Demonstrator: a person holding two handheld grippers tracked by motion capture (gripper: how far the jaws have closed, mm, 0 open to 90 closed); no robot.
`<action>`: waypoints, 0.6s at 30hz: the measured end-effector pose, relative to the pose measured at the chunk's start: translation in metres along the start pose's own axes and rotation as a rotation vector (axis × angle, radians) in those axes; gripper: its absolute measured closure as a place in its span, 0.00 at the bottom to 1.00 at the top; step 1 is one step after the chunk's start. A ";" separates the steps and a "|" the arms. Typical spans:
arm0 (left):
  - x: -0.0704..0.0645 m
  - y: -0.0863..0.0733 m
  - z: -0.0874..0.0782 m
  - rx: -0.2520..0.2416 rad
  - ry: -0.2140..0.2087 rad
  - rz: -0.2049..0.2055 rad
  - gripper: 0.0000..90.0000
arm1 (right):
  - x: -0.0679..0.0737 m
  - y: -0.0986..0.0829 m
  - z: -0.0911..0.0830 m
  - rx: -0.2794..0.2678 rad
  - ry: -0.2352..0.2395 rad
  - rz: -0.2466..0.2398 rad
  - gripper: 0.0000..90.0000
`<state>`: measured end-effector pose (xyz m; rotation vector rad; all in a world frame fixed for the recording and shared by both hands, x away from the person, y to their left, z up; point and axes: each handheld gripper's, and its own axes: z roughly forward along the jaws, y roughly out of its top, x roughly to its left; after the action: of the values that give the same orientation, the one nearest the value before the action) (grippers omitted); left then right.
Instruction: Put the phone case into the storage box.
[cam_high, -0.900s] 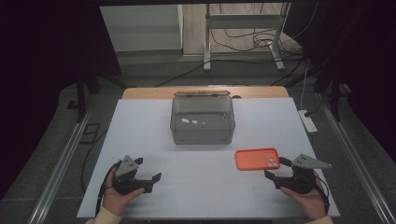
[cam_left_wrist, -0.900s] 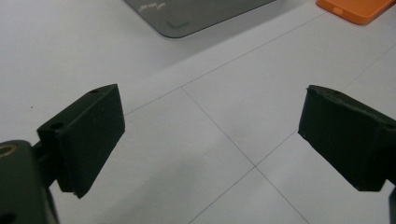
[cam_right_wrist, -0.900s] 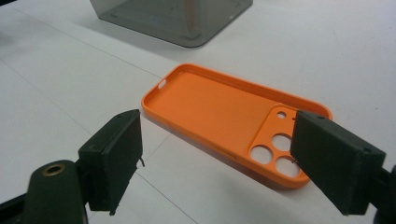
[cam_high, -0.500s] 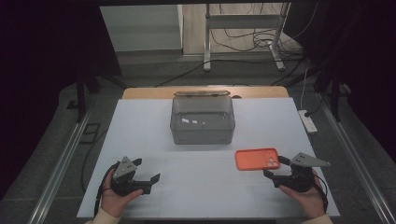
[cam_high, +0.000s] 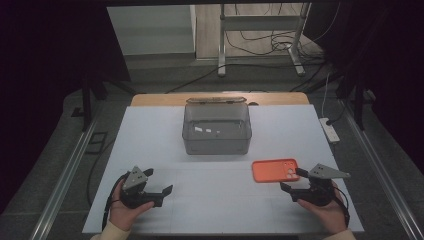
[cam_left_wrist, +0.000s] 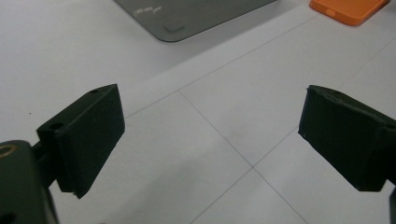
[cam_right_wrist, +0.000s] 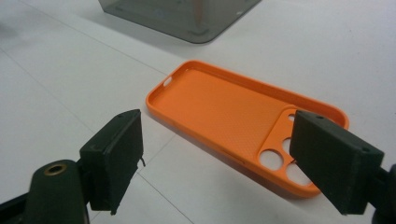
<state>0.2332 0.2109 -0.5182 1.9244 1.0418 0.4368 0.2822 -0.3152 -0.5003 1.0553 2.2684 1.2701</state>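
the left tool is resting low over the near left of the white bench, its jaws standing wide apart and holding nothing; in the left gripper view there is just bare bench between them. further along, in the middle toward the far side, a smoky grey box is sitting with its lid tipped back. then the orange phone case is lying flat, hollow side up, near the right front of the bench, well apart from the box. the right tool is hovering just beside the case's near right end, jaws spread wide and empty, 1 of them hanging over the camera-hole corner in the right gripper view.

my worry is the grip. the case is thin and lying flat, so a jaw coming down on the rim could just be pushing it along the smooth bench. pinching 1 soft wall may let it flex and slip out. the left tool is too far off to steady it.
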 end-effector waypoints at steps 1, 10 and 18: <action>0.000 0.001 0.001 0.000 -0.001 -0.003 0.08 | 0.000 -0.001 0.000 0.003 0.004 0.002 0.20; 0.000 0.002 0.010 0.021 -0.008 -0.003 0.08 | 0.003 -0.003 -0.007 0.015 -0.007 -0.023 0.20; -0.002 0.005 0.007 0.014 -0.005 0.022 0.08 | 0.006 0.001 -0.002 0.045 0.000 -0.095 0.21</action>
<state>0.2389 0.2038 -0.5181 1.9498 1.0244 0.4382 0.2774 -0.3110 -0.4979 0.9503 2.3275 1.1862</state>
